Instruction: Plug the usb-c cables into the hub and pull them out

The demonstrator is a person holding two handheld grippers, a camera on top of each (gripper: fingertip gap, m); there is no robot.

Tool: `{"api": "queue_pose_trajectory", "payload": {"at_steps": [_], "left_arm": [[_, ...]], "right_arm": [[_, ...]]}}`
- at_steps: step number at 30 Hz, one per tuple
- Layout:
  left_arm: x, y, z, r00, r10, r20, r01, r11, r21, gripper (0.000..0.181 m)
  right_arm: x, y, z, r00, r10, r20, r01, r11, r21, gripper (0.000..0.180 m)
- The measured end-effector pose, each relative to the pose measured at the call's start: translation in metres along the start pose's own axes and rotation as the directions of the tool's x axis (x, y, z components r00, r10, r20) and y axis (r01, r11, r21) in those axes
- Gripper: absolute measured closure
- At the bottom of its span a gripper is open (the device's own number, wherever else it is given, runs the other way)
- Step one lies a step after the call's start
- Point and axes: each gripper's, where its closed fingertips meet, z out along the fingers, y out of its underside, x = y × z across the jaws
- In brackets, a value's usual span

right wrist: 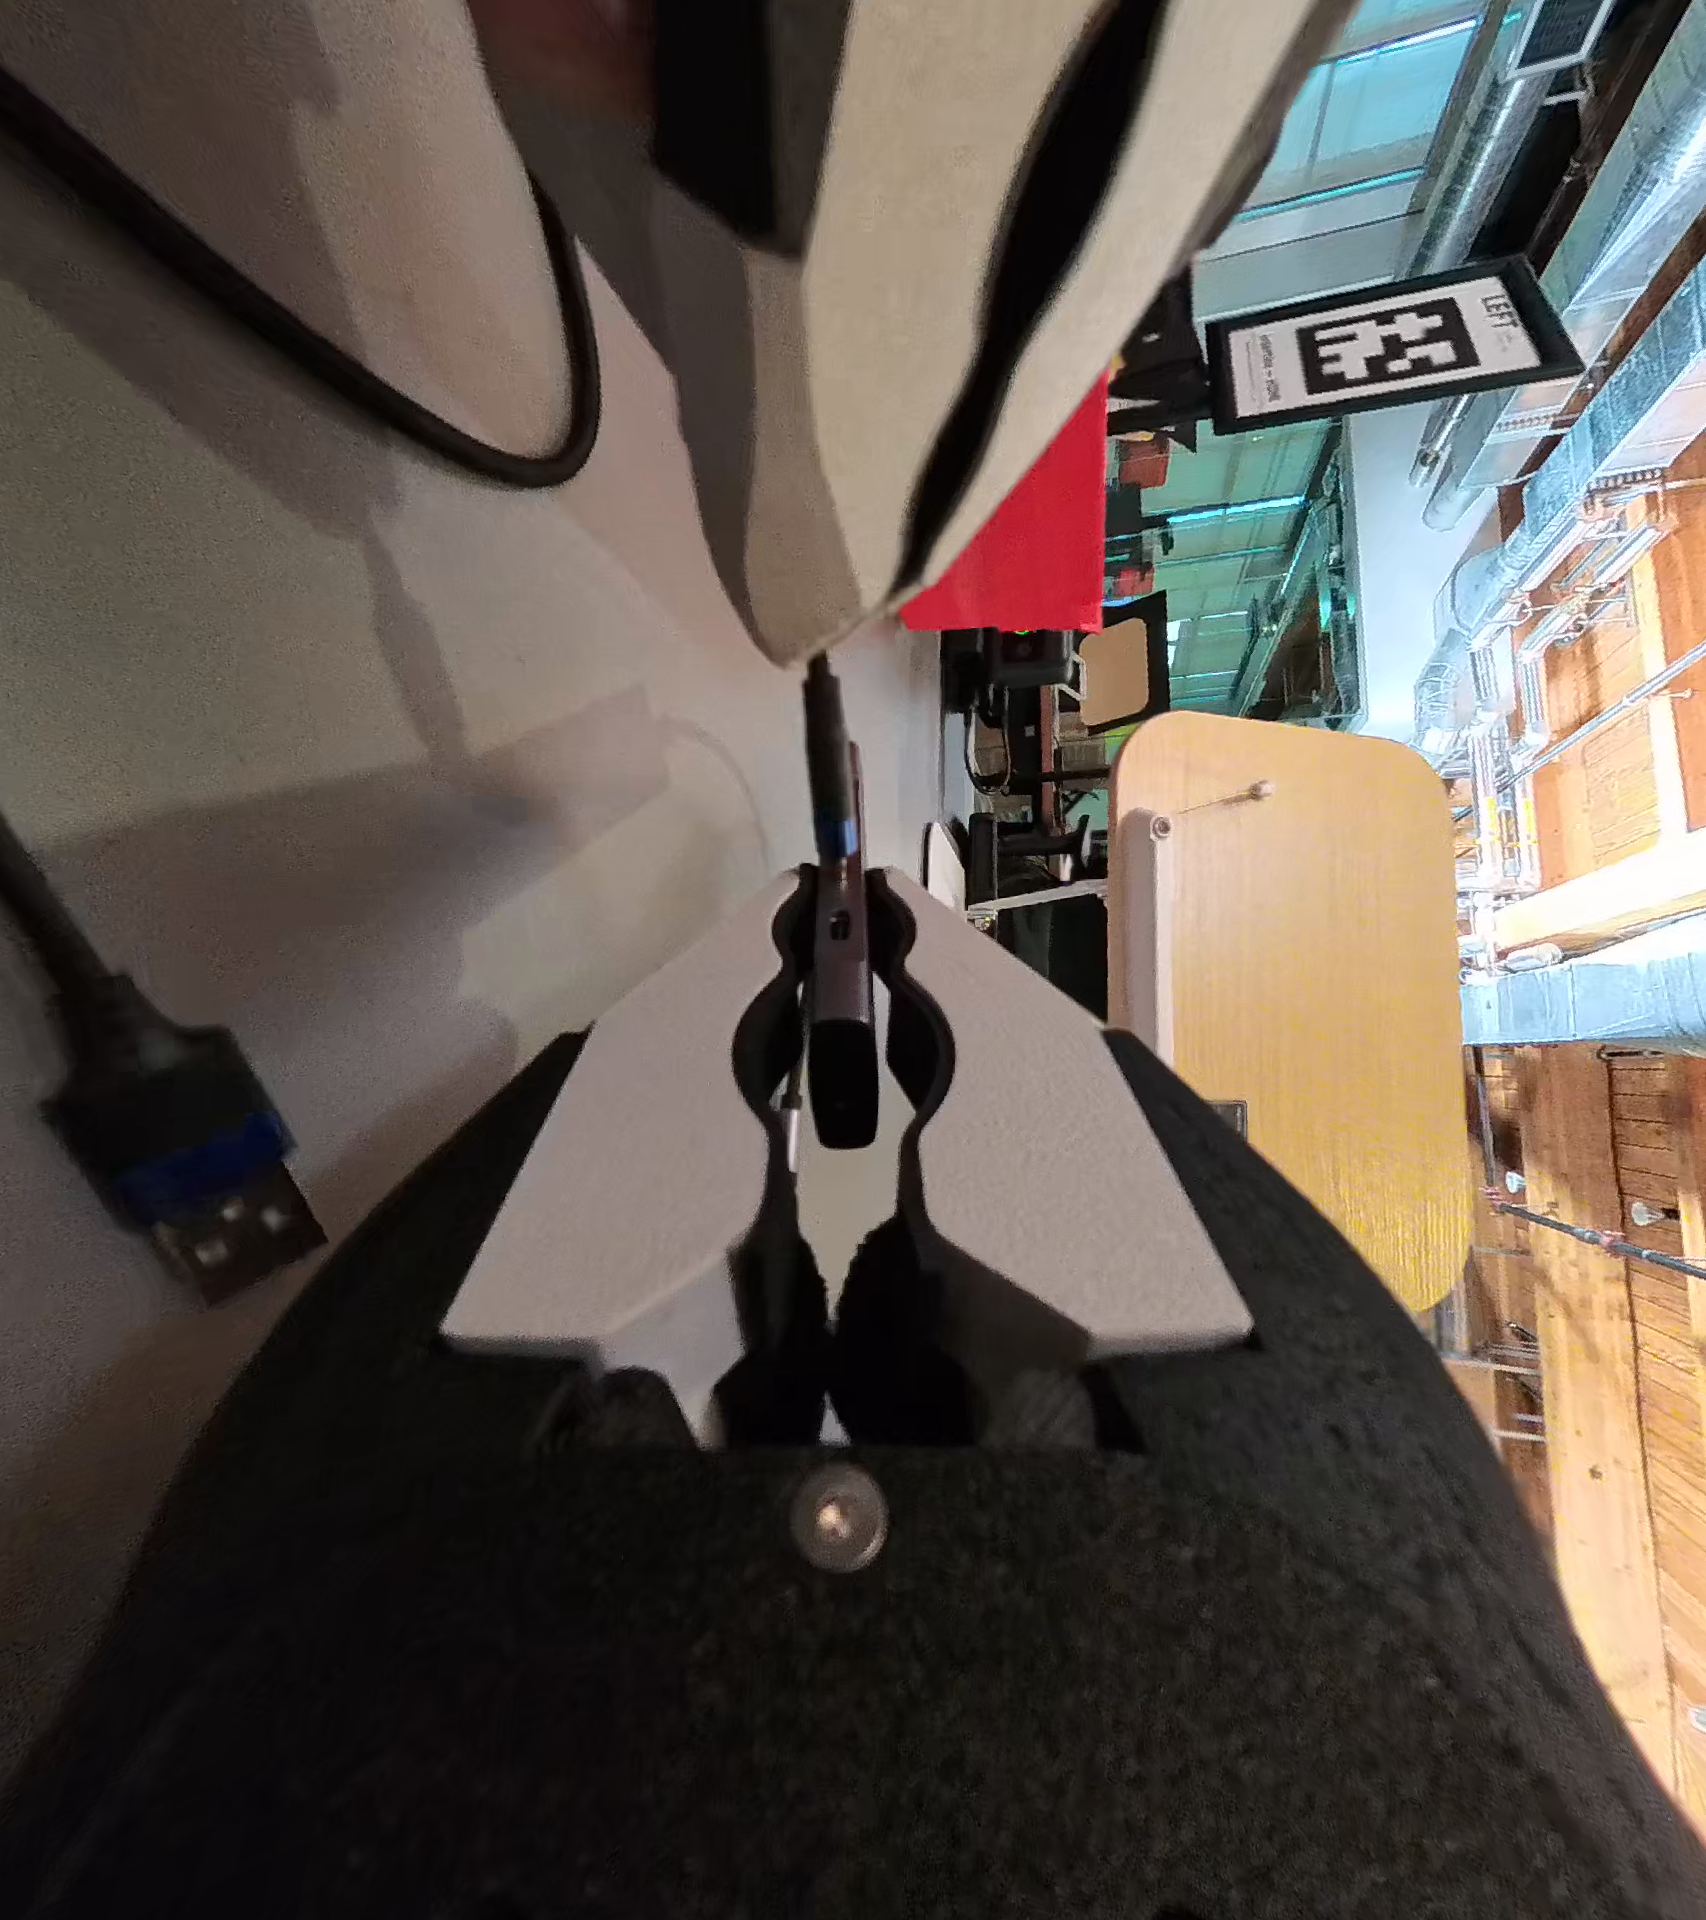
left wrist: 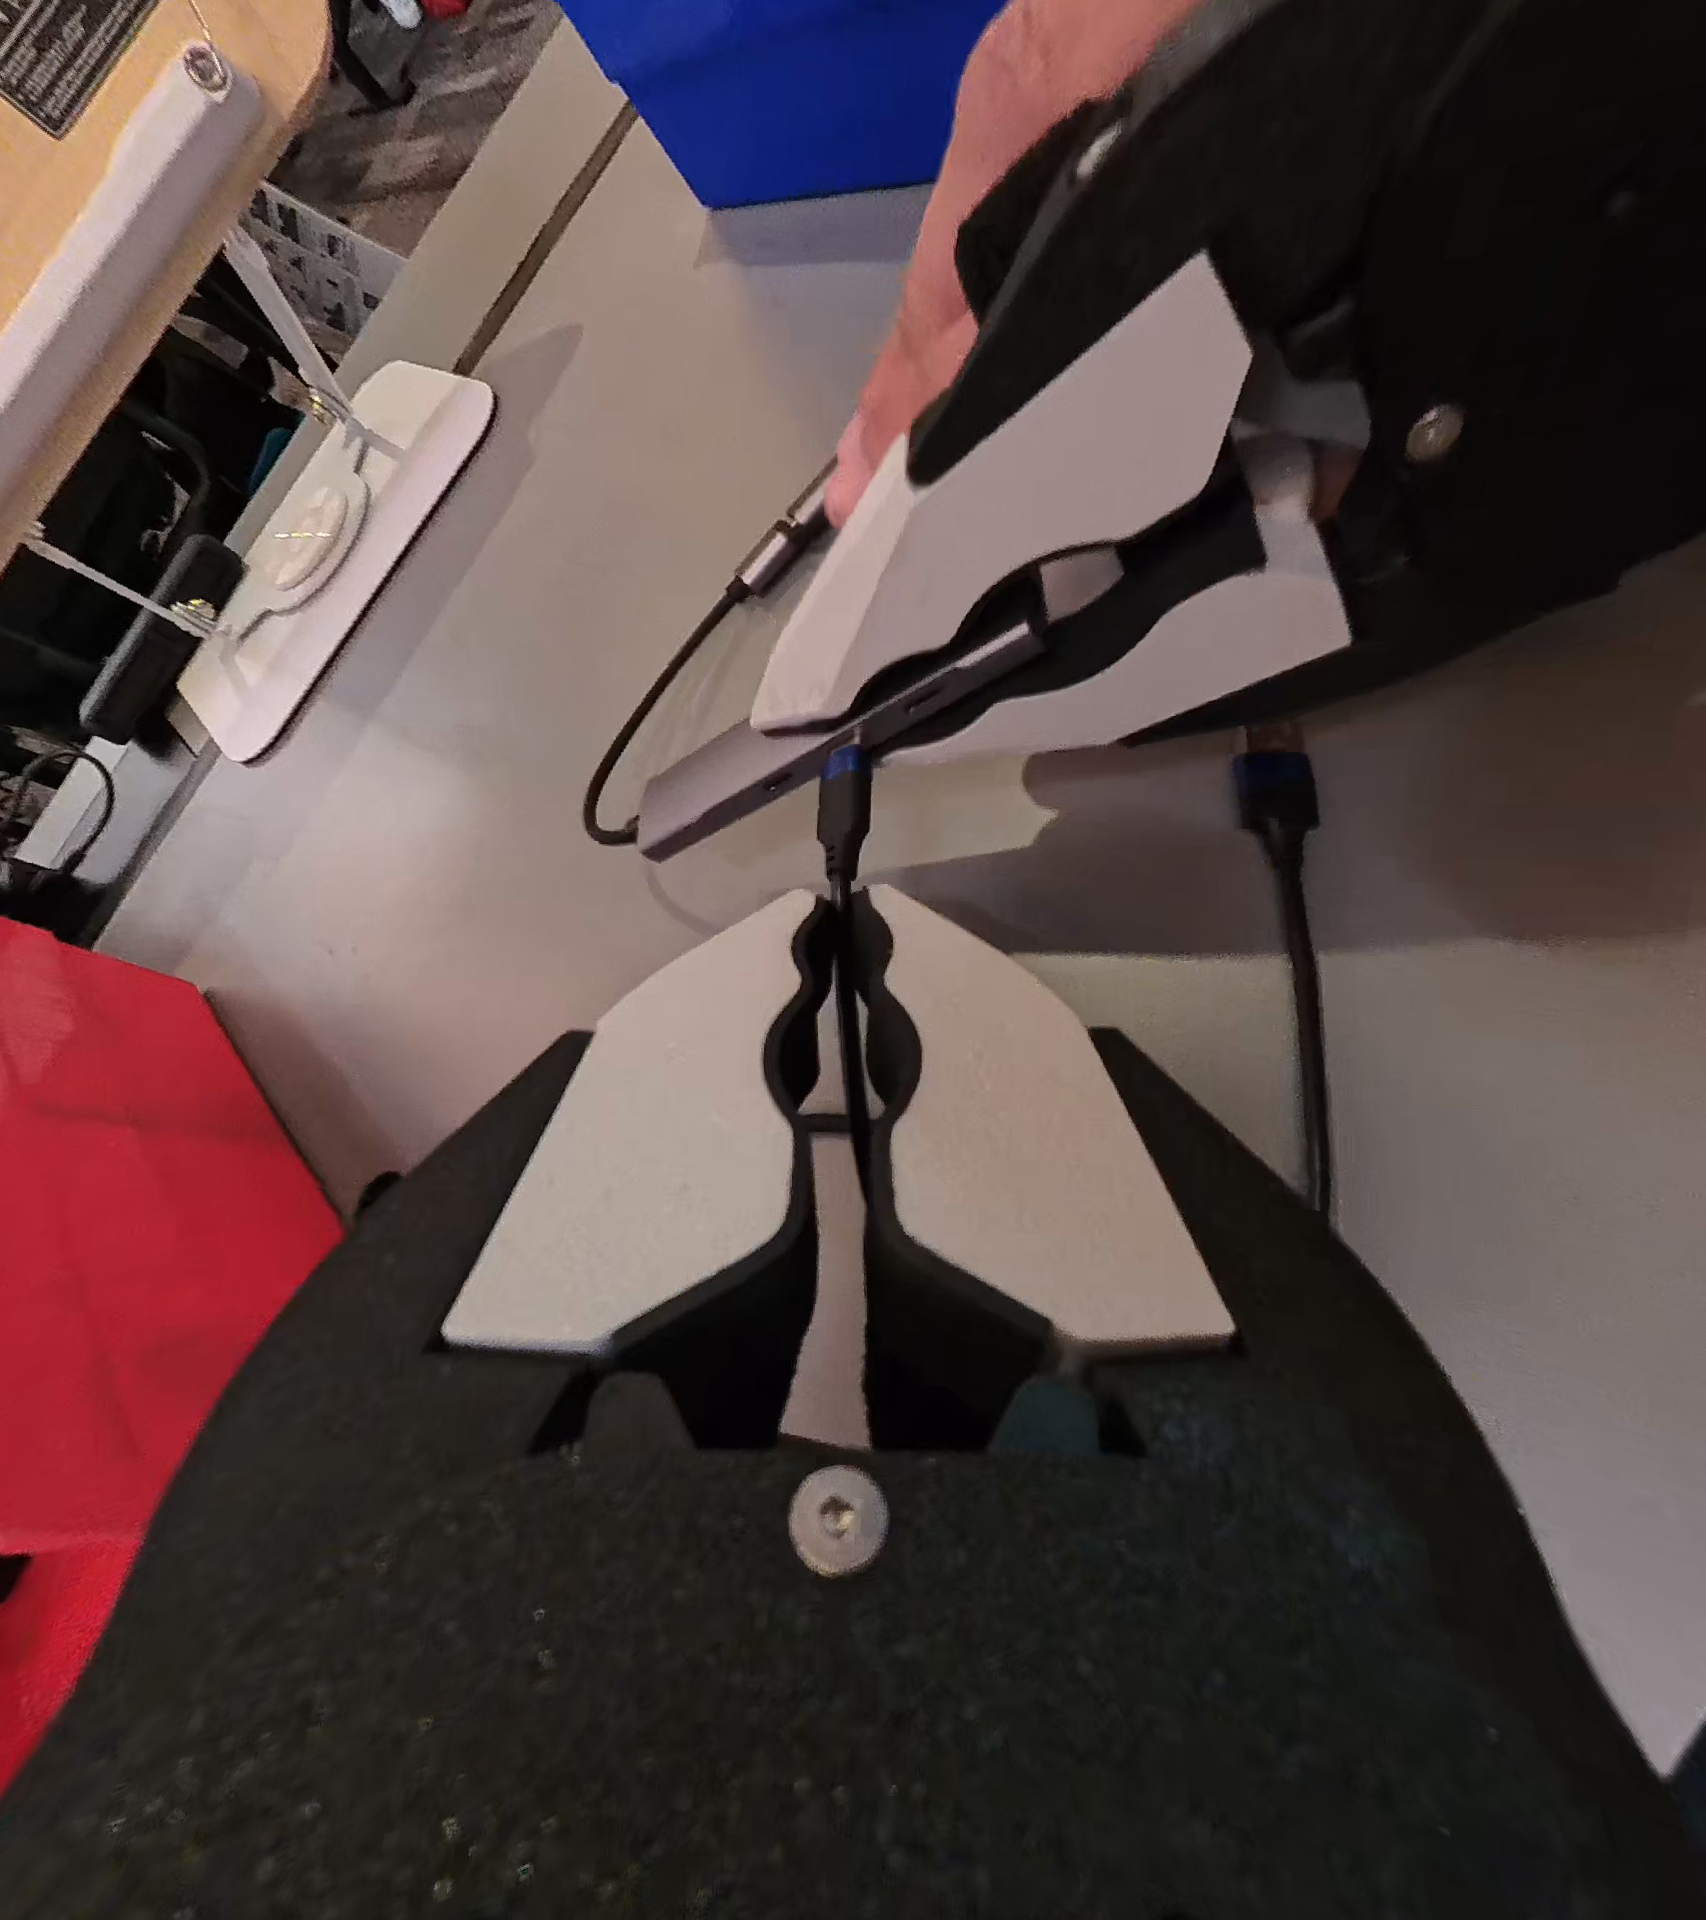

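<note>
**A:** Left wrist view first. Where to look?

**B:** Straight ahead of the left gripper [left wrist: 836,906]. Clenched at the very tips on the thin black usb-c cable [left wrist: 847,1039]. Blue-ringed plug [left wrist: 844,795] just beyond the fingertips, at the edge of the grey hub [left wrist: 714,795]. Past that, the right gripper [left wrist: 864,717], clamped across the hub, with a hand [left wrist: 932,312] behind it.

**A:** How to do this step well?

**B:** Probably by moving only along the plug's axis, in line with the fingers, with no sideways bend at the port. Better to take the plug body than the cord, to spare the cord flexing and strain. Brace the hub firmly the opposite way.

**A:** Anything hard to make out there?

**B:** Fully seated or partly out: cannot tell, with the port mouth hidden under the lower finger of the right gripper. So no telling whether going in or coming out. Off to the right of the fingers, a second cable [left wrist: 1296,987], its plug tip tucked behind the right gripper.

**A:** And the right wrist view?

**B:** Hub seen edge-on, squeezed between the right gripper's fingers near their tips. Plug just ahead of the fingertips, cord running on into the left gripper's pale fingers [right wrist: 890,416], blurred and cut off at the top. Left of the fingers, the flat plug of the second cable, lying on the white table [right wrist: 205,675].

**A:** Hidden here?

**B:** Most of the hub's length and its other ports, buried between the fingers. The seating of the plug, again not clear.
</note>
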Motion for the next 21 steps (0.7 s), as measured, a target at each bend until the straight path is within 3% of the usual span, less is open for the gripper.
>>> {"api": "queue_pose_trajectory", "payload": {"at_steps": [5, 12, 21], "left_arm": [[0.003, -0.001, 0.002, 0.997, -0.074, -0.027, 0.074, 0.997, 0.023, 0.178], [0.006, -0.002, 0.005, 0.927, -0.323, -0.189, 0.34, 0.938, 0.062, 0.177], [0.0, -0.01, -0.001, 0.92, -0.347, -0.185, 0.369, 0.923, 0.104, 0.178]], "right_arm": [[-0.003, 0.002, 0.002, 1.0, 0.0, 0.014, 0.0, 1.0, -0.023, 0.171], [-0.003, -0.001, 0.001, 1.0, -0.007, 0.009, 0.007, 1.0, -0.022, 0.172], [0.007, -0.005, -0.002, 0.999, -0.004, -0.034, 0.001, 0.997, -0.073, 0.172]]}}
